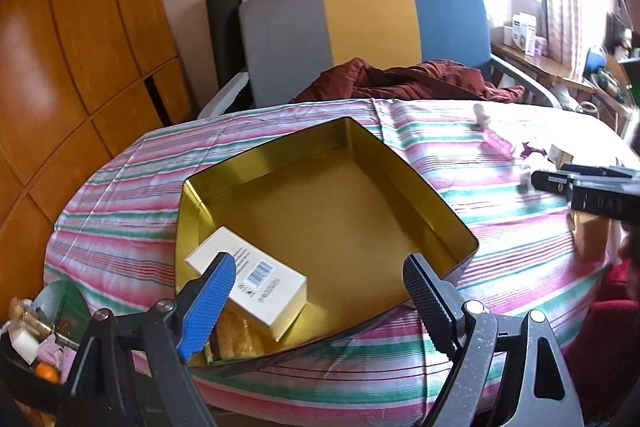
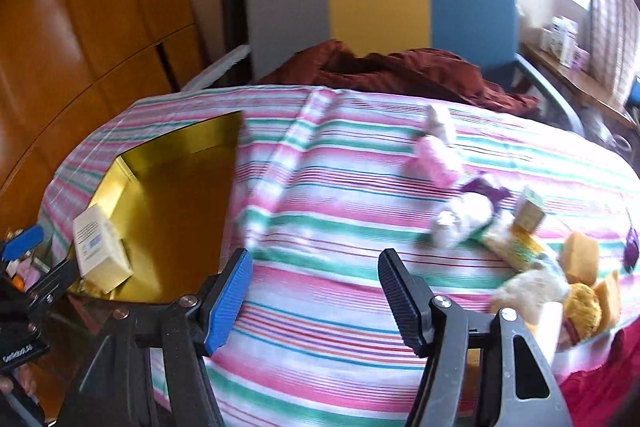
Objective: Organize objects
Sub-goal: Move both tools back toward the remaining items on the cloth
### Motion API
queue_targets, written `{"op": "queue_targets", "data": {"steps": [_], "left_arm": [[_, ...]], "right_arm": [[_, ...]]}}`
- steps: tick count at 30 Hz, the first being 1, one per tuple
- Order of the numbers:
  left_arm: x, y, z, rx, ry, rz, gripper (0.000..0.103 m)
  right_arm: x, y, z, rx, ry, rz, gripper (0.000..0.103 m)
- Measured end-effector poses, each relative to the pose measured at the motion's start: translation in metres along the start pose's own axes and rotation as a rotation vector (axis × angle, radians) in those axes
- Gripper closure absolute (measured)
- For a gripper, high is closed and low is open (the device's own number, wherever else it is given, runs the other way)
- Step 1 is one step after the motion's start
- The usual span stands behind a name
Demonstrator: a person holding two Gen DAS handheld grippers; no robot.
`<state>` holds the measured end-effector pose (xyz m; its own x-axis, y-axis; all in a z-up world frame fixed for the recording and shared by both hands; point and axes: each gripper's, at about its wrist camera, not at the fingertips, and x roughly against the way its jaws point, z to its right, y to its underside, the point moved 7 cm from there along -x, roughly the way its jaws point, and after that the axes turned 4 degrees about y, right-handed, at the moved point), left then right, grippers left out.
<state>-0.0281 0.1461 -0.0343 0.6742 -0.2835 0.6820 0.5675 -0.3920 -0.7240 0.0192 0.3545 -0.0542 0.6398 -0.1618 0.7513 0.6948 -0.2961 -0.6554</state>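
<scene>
1. A gold tin box (image 1: 320,211) sits open on the striped tablecloth (image 1: 120,219) of the table, with its mouth up. I take it for the place where the loose things are meant to go.

2. One thing is in it: a cream carton (image 1: 256,279) with a barcode, lying tilted in the near corner with one end propped against the tin's wall. It looks dropped in rather than laid flat.

3. The left tongs (image 1: 316,279) hang just over that near corner, pointing down. The jaws stand well apart and grip nothing; the blue pad is in front of the carton, not pressing on it.

4. The right tongs (image 2: 314,283) are over bare cloth to the right of the tin. Their jaws are apart too, with only stripes between them.

5. The rest waits well to the right: a pink packet (image 2: 434,159), a white and purple bundle (image 2: 464,215), a small green-and-cream carton (image 2: 530,215), and yellow sponge-like pieces (image 2: 580,259) at the table's edge. This side of the right-hand view is blurred, so I can't name them more closely.

6. My guess is the right tongs go for that heap next, the pink packet or the white bundle being nearest.

7. Behind the table stands a chair (image 1: 360,23) with grey, yellow and blue panels and a dark red cloth (image 1: 408,83) heaped on its seat.
</scene>
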Motion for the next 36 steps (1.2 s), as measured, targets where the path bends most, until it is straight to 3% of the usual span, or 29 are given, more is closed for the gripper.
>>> {"op": "queue_targets", "data": {"steps": [7,16,26,36], "left_arm": [[-0.003,-0.006,0.021,-0.055,0.020,0.002,0.016],[-0.013,-0.011,0.041,-0.099,0.042,-0.015,0.016],[-0.034,-0.015,0.057,-0.079,0.127,-0.071,0.016],[-0.061,-0.054,0.090,-0.112,0.194,-0.069,0.016]], "right_arm": [[0.003,-0.009,0.048,-0.080,0.064,0.016,0.037],[0.002,-0.020,0.081,-0.108,0.115,0.029,0.037],[-0.020,-0.036,0.120,-0.137,0.167,-0.014,0.037],[-0.043,-0.049,0.171,-0.225,0.211,-0.024,0.037]]}}
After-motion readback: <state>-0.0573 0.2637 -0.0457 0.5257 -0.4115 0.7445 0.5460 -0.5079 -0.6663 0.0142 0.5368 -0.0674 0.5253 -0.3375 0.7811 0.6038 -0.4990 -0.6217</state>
